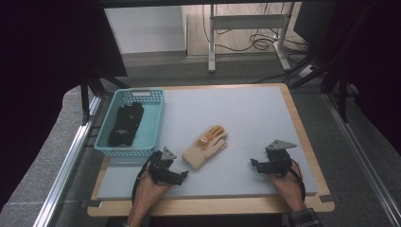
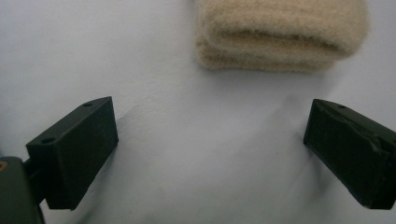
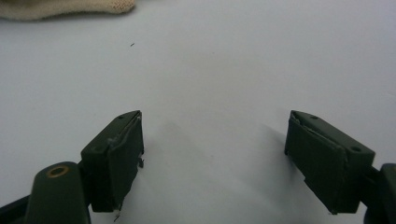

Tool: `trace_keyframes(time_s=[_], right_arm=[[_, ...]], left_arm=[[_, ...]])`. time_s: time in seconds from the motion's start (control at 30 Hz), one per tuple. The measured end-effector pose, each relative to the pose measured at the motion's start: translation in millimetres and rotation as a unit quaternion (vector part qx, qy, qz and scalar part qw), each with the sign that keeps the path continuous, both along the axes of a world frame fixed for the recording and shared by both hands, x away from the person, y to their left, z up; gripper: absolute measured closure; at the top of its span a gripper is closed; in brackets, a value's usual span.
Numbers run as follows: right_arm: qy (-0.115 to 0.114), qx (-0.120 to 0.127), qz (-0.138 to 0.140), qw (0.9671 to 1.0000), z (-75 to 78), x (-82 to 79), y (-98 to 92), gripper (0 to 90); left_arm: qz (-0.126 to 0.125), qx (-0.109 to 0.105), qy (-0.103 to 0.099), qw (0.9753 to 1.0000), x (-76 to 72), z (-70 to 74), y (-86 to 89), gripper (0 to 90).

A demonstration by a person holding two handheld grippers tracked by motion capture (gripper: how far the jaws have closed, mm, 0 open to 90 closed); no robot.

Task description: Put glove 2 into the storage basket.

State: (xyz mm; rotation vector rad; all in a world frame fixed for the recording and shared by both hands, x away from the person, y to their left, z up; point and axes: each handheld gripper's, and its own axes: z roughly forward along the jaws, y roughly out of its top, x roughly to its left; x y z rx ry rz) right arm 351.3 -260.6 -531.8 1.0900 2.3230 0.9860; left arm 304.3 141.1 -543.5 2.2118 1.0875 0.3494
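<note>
**Both grippers empty and spread beside a glove on the mat**

Surface: a grey mat [image 1: 246,113] covers the table [image 1: 302,127], whose wooden edge shows along the right and near sides.

Glove: a beige glove [image 1: 205,147] lies flat near the middle of the mat, cuff toward the person, fingers pointing away and to the right. The fingertips are orange. In the left gripper view the knit cuff [image 2: 280,35] sits just ahead of the jaws, not between them. In the right gripper view a beige edge [image 3: 65,8] shows at the top left corner, well apart from the jaws.

Basket: a teal basket [image 1: 153,124] stands at the mat's left side, with a black item [image 1: 125,124] lying in it.

Left gripper [image 1: 182,174]: held by the left hand [image 1: 151,189] at the near edge, just beside the cuff. Jaws wide apart, nothing between them, bare mat below.

Right gripper [image 1: 255,165]: held by the right hand [image 1: 288,187] at the near right, apart from the glove. Jaws wide apart, holding nothing.
</note>
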Motion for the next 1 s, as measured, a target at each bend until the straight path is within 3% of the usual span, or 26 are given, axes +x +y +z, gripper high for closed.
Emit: trace_keyframes(time_s=[0.07, 0.2, 0.3, 0.43, 0.53, 0.73, 1.0], right_arm=[[0.0, 0.0, 0.0, 1.0, 0.0, 0.0, 0.0, 19.1], [0.0, 0.0, 0.0, 1.0, 0.0, -0.1, 0.0, 19.2], [0.0, -0.001, 0.0, 1.0, 0.0, 0.0, -0.2, 19.1], [0.0, -0.001, 0.0, 1.0, 0.0, 0.0, -0.2, 19.1], [0.0, 0.0, 0.0, 1.0, 0.0, 0.0, -0.2, 19.1], [0.0, 0.0, 0.0, 1.0, 0.0, 0.0, -0.3, 19.1], [0.0, 0.0, 0.001, 1.0, 0.0, 0.1, -0.3, 19.0]], left_arm=[[-0.007, 0.003, 0.001, 1.0, 1.1, 4.3, -2.3, 3.9], [-0.019, -0.017, -0.004, 0.9997, 4.3, 18.1, -7.9, 2.8], [-0.029, -0.02, -0.007, 0.9993, 9.3, 30.0, -14.9, 1.8], [-0.047, -0.011, -0.012, 0.9988, 19.4, 43.8, -29.9, 0.1], [-0.046, -0.003, -0.009, 0.9989, 31.6, 50.2, -41.8, 0.3], [-0.041, 0.002, -0.004, 0.9991, 58.1, 53.6, -63.2, 2.7], [-0.048, -0.005, 0.039, 0.9981, 87.8, 42.7, -81.5, 2.4]])
